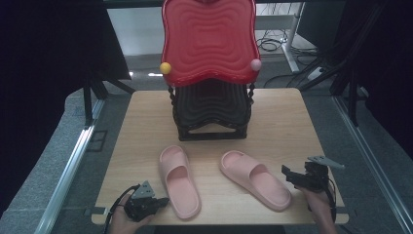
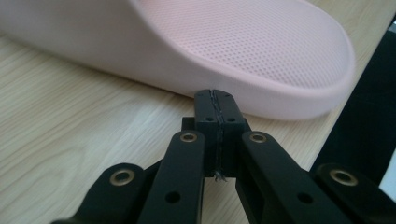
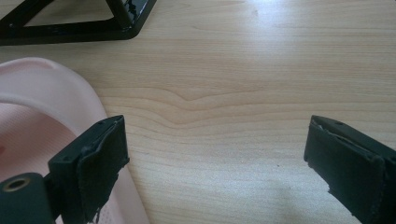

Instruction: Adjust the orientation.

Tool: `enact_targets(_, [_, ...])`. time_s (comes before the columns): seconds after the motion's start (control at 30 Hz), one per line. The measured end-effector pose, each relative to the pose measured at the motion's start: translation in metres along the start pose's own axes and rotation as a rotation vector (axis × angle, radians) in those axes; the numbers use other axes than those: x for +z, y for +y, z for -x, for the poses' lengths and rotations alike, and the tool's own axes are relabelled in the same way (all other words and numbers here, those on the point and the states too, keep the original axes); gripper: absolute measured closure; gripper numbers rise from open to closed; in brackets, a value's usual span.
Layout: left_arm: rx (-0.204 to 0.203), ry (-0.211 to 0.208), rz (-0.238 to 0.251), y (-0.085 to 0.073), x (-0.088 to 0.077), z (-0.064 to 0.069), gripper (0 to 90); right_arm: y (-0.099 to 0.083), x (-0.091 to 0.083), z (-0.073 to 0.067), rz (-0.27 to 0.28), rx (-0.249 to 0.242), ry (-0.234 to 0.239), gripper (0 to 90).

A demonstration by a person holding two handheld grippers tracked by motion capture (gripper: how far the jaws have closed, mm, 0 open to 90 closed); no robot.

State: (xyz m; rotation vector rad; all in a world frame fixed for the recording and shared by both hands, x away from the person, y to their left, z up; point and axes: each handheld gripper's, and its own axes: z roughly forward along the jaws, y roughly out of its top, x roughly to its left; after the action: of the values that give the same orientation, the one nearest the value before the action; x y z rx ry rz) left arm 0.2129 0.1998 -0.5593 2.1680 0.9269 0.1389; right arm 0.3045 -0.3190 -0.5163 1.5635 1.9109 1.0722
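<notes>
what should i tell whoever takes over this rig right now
Left gripper: shut, empty, tips at the side of the left slipper near its heel.
Right gripper: open, empty, beside the heel of the right slipper.
Both pink slippers lie flat on the table, in front of the black rack with the red tray on top.
Done: nothing lifted yet.
Left: probably gripping and moving both slippers.

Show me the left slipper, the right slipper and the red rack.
left slipper (image 1: 179,181), high view, on its strap.
right slipper (image 1: 254,179), high view, on its strap.
red rack (image 1: 209,39), high view, middle of its top tray.
</notes>
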Motion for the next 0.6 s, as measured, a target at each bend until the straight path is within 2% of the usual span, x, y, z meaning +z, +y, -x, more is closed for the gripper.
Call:
enact_targets(0.1, [0.013, -0.012, 0.001, 0.006, 0.007, 0.004, 89.5, 0.000, 0.000, 0.000, 0.002, 0.000, 0.002, 6.1])
enact_targets(0.43, [0.008, -0.023, 0.012, 0.025, 0.026, 0.013, 89.6, 0.002, -0.003, -0.003, 0.001, -0.013, -0.004, 6.1])
enact_targets(0.6, [0.001, -0.017, 0.023, 0.028, 0.026, 0.014, 89.3, 0.002, -0.004, -0.003, 0.003, -0.012, -0.008, 6.1])
